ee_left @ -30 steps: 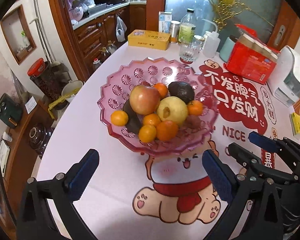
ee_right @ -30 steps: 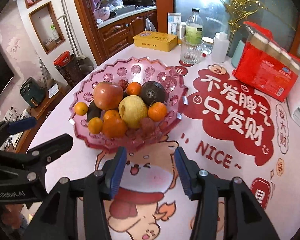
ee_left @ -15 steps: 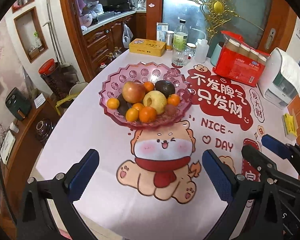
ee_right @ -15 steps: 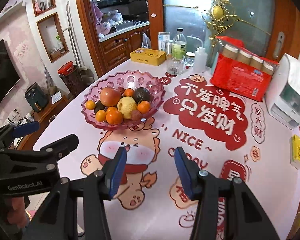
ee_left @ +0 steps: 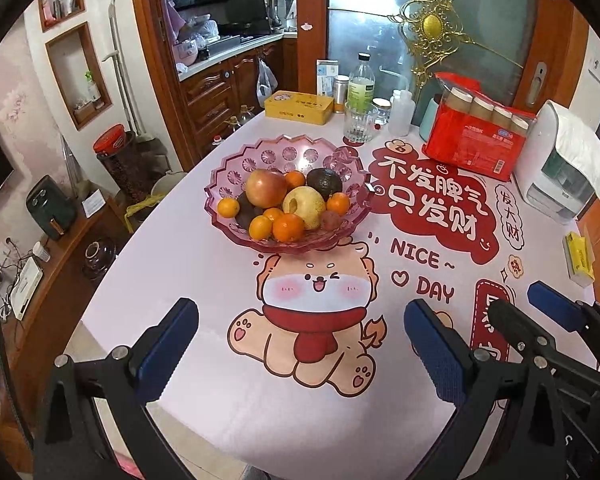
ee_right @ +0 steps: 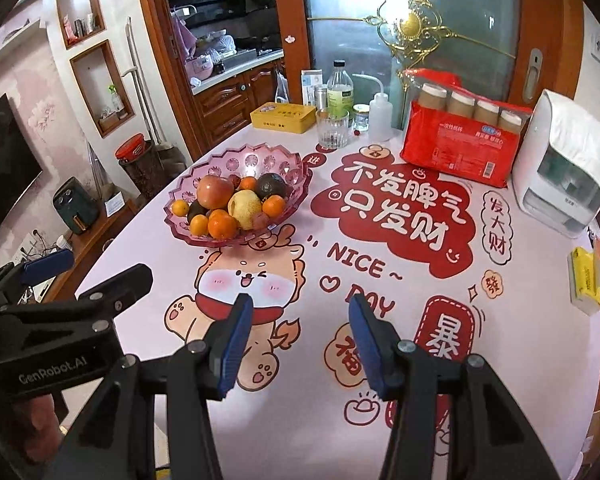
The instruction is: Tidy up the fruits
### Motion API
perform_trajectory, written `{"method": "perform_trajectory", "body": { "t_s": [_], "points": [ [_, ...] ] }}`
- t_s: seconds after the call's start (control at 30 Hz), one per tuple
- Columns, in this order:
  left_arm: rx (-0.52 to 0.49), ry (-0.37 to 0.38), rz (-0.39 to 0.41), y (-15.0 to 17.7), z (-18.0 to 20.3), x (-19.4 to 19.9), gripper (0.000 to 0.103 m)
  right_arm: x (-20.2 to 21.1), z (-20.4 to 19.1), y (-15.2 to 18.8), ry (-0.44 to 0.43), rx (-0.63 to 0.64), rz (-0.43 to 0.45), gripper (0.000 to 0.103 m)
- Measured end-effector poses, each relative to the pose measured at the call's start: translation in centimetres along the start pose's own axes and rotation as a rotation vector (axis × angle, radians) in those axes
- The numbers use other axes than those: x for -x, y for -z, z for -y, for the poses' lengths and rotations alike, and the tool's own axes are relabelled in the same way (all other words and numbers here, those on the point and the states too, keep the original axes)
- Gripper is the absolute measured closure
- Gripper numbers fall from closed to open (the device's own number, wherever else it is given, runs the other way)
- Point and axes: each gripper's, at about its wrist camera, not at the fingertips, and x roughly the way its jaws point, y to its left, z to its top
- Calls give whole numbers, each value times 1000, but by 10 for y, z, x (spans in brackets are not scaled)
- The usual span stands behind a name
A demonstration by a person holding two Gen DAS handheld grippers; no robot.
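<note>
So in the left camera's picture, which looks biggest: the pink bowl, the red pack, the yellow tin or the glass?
1. Pink bowl
2. Red pack
3. Yellow tin
4. Glass

The bowl sits nearer the camera, so its lead over the pack may be exaggerated.

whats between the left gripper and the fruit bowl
No object. Between the left hand-held gripper and the fruit bowl lies only tablecloth, printed there with a cartoon dog. The left wrist view shows it best.
</note>
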Motion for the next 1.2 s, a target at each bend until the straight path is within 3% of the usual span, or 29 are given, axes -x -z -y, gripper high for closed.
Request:
{"method": "perform_trajectory", "body": {
  "t_s": [1.2],
  "points": [
    [15,-28,5,0,-3,7,1,3,-1,0,-7,27,16,53]
  ]
}}
